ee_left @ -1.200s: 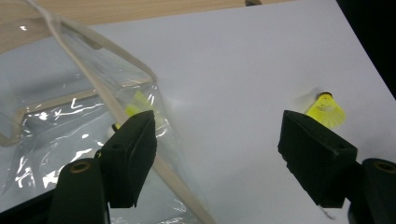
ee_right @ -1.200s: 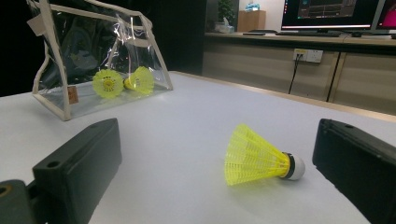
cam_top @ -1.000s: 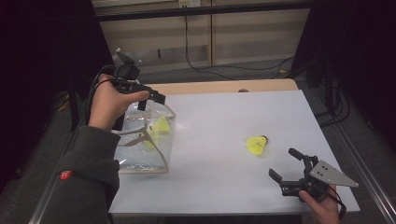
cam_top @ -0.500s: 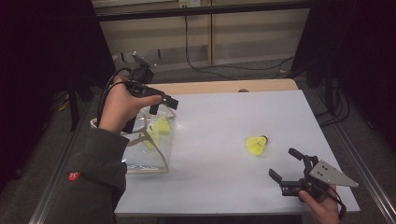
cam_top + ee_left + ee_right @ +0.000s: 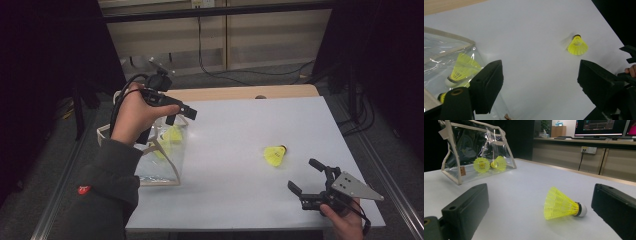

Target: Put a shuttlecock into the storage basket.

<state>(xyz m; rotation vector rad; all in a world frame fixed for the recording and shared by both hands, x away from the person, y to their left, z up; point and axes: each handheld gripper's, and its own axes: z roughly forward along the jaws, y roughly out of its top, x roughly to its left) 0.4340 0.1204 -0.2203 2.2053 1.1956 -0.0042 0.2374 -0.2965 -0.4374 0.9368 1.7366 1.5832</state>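
A clear pouch (image 5: 162, 165) with beige trim stands at the table's left edge, with two yellow shuttlecocks (image 5: 172, 134) inside. My left gripper (image 5: 181, 115) hovers above the pouch's mouth, open, its jaws having just been opening with nothing between them. In the left gripper view the pouch (image 5: 446, 50) and a shuttlecock (image 5: 464, 66) lie below the left gripper (image 5: 540, 72). A third yellow shuttlecock (image 5: 275, 154) lies on its side on the white table. My right gripper (image 5: 304, 175) rests open just in front of it. In the right gripper view the shuttlecock (image 5: 561, 204) lies ahead of the right gripper (image 5: 540, 195).
The white table top (image 5: 240, 130) ends in a wooden strip (image 5: 240, 93) at the back. Behind it run cabinets with cables (image 5: 200, 45). Metal rails (image 5: 395, 165) flank the table. In the right gripper view, monitors (image 5: 599, 125) stand on a far counter.
My left hand has carried its gripper a little to the right over the pouch, and its jaws stand slightly wider. The right gripper and the loose shuttlecock have stayed put.
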